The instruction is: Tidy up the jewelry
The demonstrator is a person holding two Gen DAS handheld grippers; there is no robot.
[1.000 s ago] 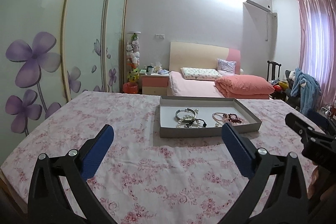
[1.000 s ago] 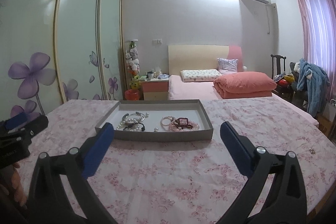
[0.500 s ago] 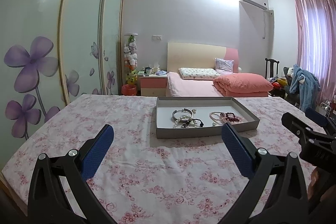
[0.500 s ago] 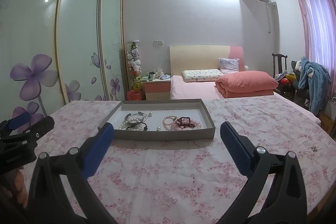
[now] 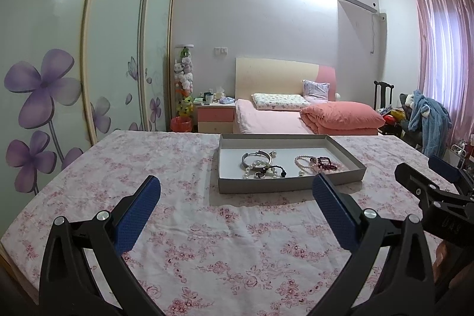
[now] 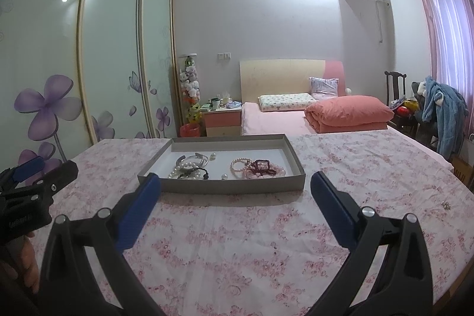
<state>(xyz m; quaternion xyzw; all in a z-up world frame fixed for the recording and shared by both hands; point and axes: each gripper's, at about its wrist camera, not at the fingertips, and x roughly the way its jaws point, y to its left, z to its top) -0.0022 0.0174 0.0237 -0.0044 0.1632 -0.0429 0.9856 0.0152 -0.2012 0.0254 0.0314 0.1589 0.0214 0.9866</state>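
Note:
A shallow grey tray (image 5: 284, 185) (image 6: 225, 186) sits on the floral tablecloth and holds jewelry: a silver bangle (image 5: 256, 156) (image 6: 192, 159), pearl and dark bead bracelets (image 5: 263, 171) (image 6: 189, 172), and pink and dark red bracelets (image 5: 318, 163) (image 6: 257, 168). A small sparkly piece (image 6: 446, 205) lies alone on the cloth at the right. My left gripper (image 5: 237, 212) is open and empty, short of the tray. My right gripper (image 6: 235, 211) is open and empty, also short of the tray.
The table (image 5: 89, 168) has a pink floral cloth. Beyond it stand a bed (image 5: 275, 120), a nightstand (image 5: 214, 116), a wardrobe with flower-print doors (image 5: 59, 79) and a chair with clothes (image 5: 426, 120).
Both grippers tilted up slightly, so the tray sits a little lower in both views. Both stay open and empty.

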